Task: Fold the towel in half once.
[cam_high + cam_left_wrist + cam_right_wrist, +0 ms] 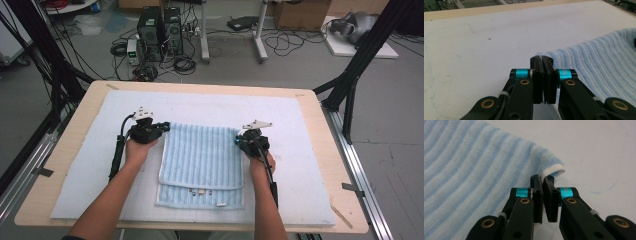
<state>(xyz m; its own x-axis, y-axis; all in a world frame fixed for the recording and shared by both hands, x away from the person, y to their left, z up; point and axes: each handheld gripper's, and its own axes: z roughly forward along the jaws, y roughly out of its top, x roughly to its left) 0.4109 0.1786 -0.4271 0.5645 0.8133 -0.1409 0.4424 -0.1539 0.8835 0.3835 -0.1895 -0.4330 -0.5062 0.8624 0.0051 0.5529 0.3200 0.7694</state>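
Folding step in hand: left gripper (161, 128) and right gripper (239, 141) each clamped on a far corner of the striped towel (200, 162); next, judged, carry both corners evenly toward the near edge.

Ribbed terry-cloth towel (201, 155) (soft, matt) on a pale wooden table (320, 125).

We see a pale wooden table (70, 150) with a white mat (295, 150) spread directly on it, a folded blue striped towel (200, 155) lying on that mat.
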